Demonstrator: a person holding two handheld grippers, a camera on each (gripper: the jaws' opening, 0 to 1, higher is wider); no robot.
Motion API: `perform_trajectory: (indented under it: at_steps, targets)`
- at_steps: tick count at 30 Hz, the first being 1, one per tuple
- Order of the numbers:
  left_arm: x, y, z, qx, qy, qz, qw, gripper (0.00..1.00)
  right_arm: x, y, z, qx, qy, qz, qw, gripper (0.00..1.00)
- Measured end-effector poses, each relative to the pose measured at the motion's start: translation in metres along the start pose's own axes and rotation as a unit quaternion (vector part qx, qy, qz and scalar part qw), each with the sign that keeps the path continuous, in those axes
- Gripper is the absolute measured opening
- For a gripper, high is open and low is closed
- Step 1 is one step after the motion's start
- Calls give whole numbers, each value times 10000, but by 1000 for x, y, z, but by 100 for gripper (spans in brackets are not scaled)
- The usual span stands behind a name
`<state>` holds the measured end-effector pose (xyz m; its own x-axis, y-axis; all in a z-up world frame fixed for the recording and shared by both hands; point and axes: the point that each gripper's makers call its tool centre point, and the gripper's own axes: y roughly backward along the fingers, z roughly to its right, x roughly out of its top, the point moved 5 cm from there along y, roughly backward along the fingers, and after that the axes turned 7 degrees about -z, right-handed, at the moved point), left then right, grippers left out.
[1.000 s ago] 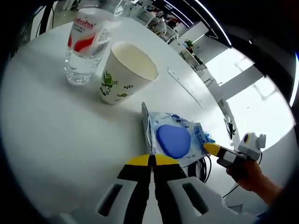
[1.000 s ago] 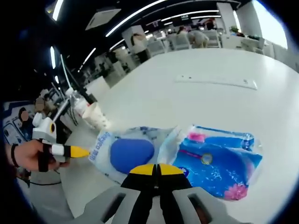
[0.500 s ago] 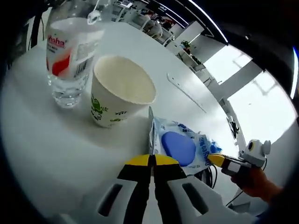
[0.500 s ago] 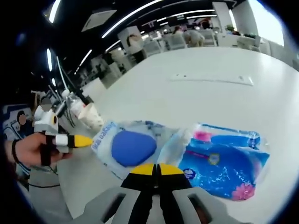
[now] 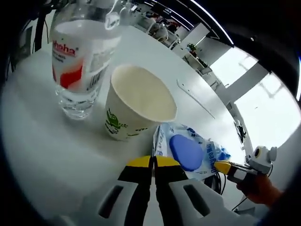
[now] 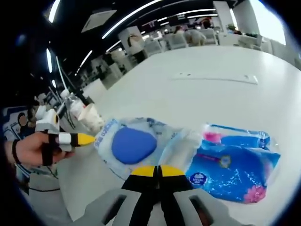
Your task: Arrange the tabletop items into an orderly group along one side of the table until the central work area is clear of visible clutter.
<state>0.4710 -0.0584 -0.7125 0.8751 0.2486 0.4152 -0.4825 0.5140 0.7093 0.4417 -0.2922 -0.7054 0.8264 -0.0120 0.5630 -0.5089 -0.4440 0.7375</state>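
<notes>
A clear packet with a blue oval pad (image 5: 186, 151) lies on the white table (image 5: 42, 141), just right of a paper cup (image 5: 136, 107) with green print. A water bottle (image 5: 77, 61) with a red-and-white label stands left of the cup. My left gripper (image 5: 153, 162) is shut on the packet's near corner. It also comes into the right gripper view, where the left gripper (image 6: 84, 139) meets the packet (image 6: 134, 145) at its left edge. My right gripper (image 6: 157, 170) is shut on the packet's opposite edge. In the left gripper view the right gripper (image 5: 221, 165) shows at the packet's far side.
A blue tissue pack (image 6: 235, 162) lies flat beside the packet, overlapped by its clear edge. A long white strip (image 6: 214, 77) lies further out on the table. The table's edge (image 5: 225, 110) runs along the right. Chairs and people stand far behind.
The left gripper and the packet have come closer to the cup and bottle, which now loom larger. In the right gripper view the tissue pack sits further right.
</notes>
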Motion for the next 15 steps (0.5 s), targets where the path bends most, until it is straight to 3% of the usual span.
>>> perform_trajectory:
  at_steps: [15]
  targets:
    - [5, -5, 0, 22, 228, 144, 9996, 0, 7, -9, 10, -114, -76, 141, 9998, 0]
